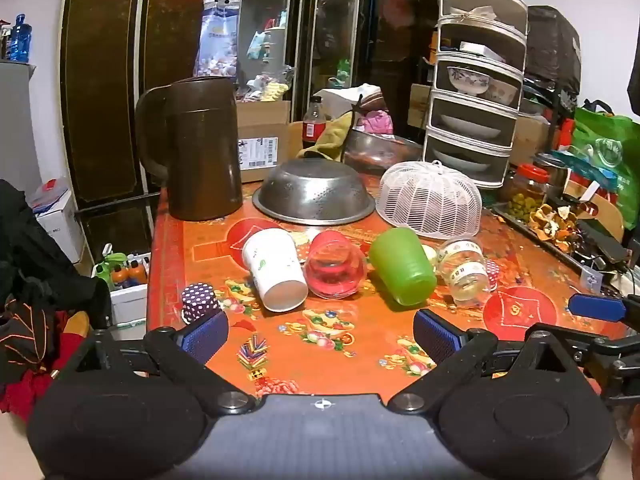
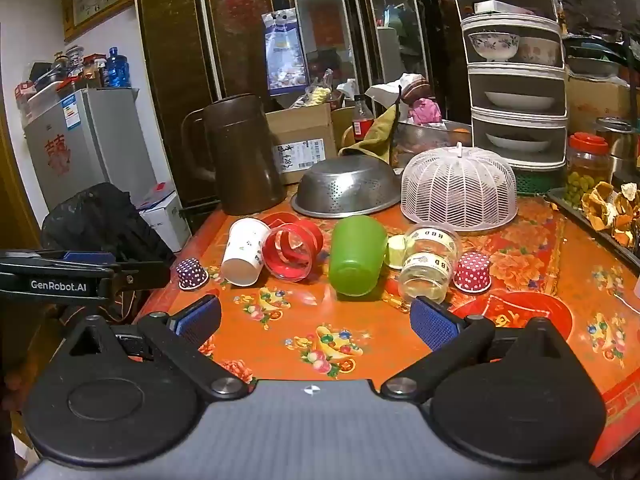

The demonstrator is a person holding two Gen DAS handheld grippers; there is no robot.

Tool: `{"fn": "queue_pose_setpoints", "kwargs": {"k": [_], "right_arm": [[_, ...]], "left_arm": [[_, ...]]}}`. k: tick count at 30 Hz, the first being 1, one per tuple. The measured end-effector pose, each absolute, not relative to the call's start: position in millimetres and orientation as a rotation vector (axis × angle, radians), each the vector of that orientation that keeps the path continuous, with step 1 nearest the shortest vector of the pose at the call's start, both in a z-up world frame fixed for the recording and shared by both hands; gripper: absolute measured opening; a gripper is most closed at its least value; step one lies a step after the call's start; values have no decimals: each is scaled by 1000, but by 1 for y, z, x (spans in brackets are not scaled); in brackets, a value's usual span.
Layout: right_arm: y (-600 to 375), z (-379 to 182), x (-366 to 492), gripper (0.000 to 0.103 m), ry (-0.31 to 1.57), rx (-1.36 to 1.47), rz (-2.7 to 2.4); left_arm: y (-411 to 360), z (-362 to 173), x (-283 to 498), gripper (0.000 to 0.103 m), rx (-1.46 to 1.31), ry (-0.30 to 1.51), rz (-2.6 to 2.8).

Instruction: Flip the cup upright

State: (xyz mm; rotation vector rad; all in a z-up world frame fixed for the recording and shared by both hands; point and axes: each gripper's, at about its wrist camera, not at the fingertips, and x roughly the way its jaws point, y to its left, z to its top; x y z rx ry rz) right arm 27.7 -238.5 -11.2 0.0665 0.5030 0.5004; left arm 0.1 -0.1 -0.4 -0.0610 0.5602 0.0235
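Four cups lie tipped in a row on the worktop [image 1: 360, 364]: white paper cup [image 1: 274, 270], red cup [image 1: 334, 266], green cup [image 1: 402, 266], clear cup [image 1: 464, 272]. Left gripper [image 1: 320, 334] and right gripper [image 2: 316, 320] hang short of them, jaws spread wide, empty, likely lining up a first grasp.

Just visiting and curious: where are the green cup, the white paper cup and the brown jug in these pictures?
green cup [image 2: 354, 258]: right wrist view, middle of its side wall as it lies tipped.
white paper cup [image 1: 274, 268]: left wrist view, on its side wall.
brown jug [image 1: 202, 148]: left wrist view, middle of its upright body.
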Motion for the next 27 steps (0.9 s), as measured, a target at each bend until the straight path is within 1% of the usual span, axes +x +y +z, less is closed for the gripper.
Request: {"fn": "queue_pose_setpoints", "kwargs": {"k": [10,27], "right_arm": [[-237,-12,30,102,514,64,508],[-241,-12,29,102,518,83,526]], "left_arm": [[10,-5,1,100,-92,589,11],[5,-11,8,100,-110,622,22]]}}
